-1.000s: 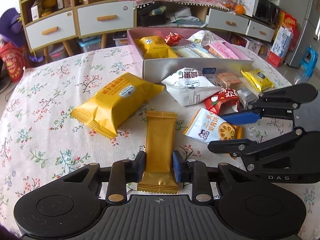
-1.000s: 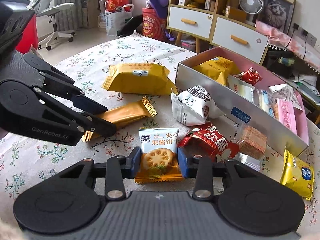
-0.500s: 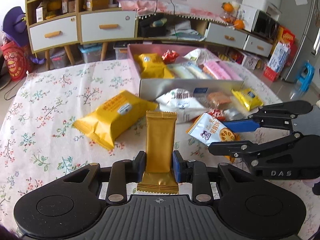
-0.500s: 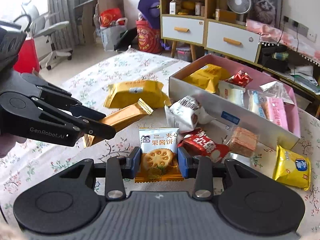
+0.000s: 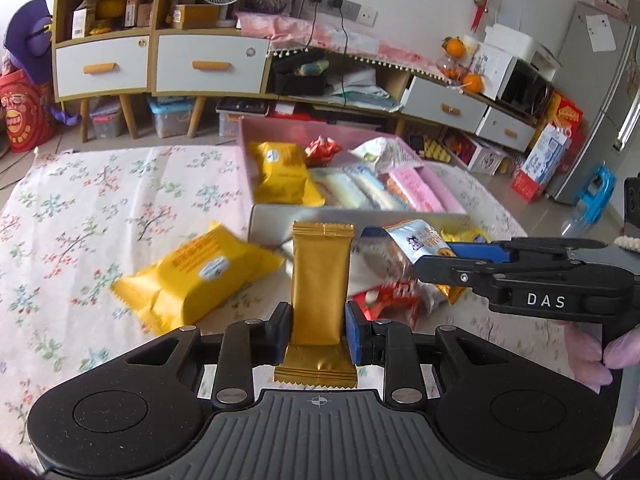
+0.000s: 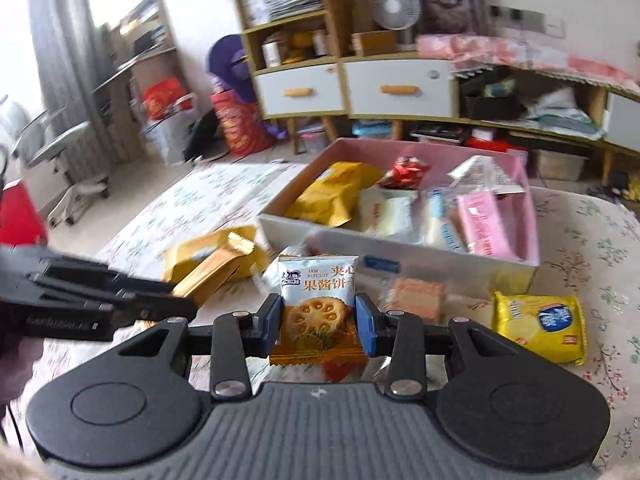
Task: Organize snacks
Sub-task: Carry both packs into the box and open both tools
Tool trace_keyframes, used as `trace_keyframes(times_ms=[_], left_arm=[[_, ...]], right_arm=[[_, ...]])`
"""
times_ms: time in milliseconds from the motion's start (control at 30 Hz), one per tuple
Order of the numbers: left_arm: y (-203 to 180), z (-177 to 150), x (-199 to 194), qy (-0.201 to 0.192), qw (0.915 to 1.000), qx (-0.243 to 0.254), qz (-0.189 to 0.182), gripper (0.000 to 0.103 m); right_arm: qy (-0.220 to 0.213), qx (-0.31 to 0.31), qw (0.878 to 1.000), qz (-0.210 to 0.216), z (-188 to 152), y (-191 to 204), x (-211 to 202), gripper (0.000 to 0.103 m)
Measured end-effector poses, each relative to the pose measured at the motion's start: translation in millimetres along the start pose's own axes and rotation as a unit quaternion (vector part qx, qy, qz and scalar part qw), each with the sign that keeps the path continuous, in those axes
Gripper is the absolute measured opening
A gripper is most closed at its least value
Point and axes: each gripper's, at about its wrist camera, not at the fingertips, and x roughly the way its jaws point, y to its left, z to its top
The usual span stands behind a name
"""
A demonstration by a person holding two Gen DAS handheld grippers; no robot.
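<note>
My left gripper (image 5: 316, 334) is shut on a long gold wrapper (image 5: 320, 280), held up off the flowered tablecloth. My right gripper (image 6: 320, 322) is shut on a jam biscuit packet (image 6: 316, 304), also lifted. Each gripper shows in the other's view: the right gripper (image 5: 460, 260) with the jam biscuit packet (image 5: 416, 248) at the right, the left gripper (image 6: 176, 300) with the gold wrapper (image 6: 216, 264) at the left. Beyond both stands the pink box (image 5: 248, 148) (image 6: 532, 208) holding several snacks.
A large yellow pack (image 5: 196, 276) lies on the cloth left of the box. A red packet (image 5: 392, 298), a small yellow pack (image 6: 538, 326) and an orange-brown cracker pack (image 6: 416, 296) lie in front of the box. Drawers and shelves stand behind the table. A hand (image 5: 588, 356) grips the right tool.
Both grippers have risen with their snacks and tilted so more of the room shows. The pink box now sits nearer the middle of each view.
</note>
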Motion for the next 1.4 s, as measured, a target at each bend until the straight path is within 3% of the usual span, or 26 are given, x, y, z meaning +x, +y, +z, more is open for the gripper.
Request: trace_keyframes(times_ms=[333, 533, 1067, 1200, 1267, 1400], left_arm=[[-24.8, 42.2, 41.0, -0.039, 0.9991, -0.016, 0.008, 0.026], [-31.2, 63.2, 76.4, -0.041, 0.9991, -0.006, 0.008, 0.026], [-30.8, 74.8, 120.8, -0.042, 0.9983, 0.002, 0.04, 0.026], [-31.8, 71.7, 119.2, -0.038, 0.9981, 0.0, 0.048, 0.038], [-34.4, 68.0, 113.1, -0.043, 0.9978, 0.004, 0.05, 0.055], [-38.1, 65.5, 101.2, -0.046, 0.9976, 0.01, 0.05, 0.069]], right_arm=[[-0.046, 0.094, 0.994, -0.032, 34.7, -34.8, 7.7, 0.036], [-0.058, 0.152, 0.986, -0.043, 48.3, -59.4, 29.1, 0.036], [-0.047, 0.167, 0.982, -0.071, 43.0, -70.6, 49.9, 0.037], [-0.043, 0.167, 0.982, -0.07, 43.9, -72.2, 47.2, 0.043], [-0.046, 0.163, 0.983, -0.069, 44.6, -70.9, 43.3, 0.047], [-0.049, 0.159, 0.984, -0.069, 45.3, -68.4, 35.5, 0.058]])
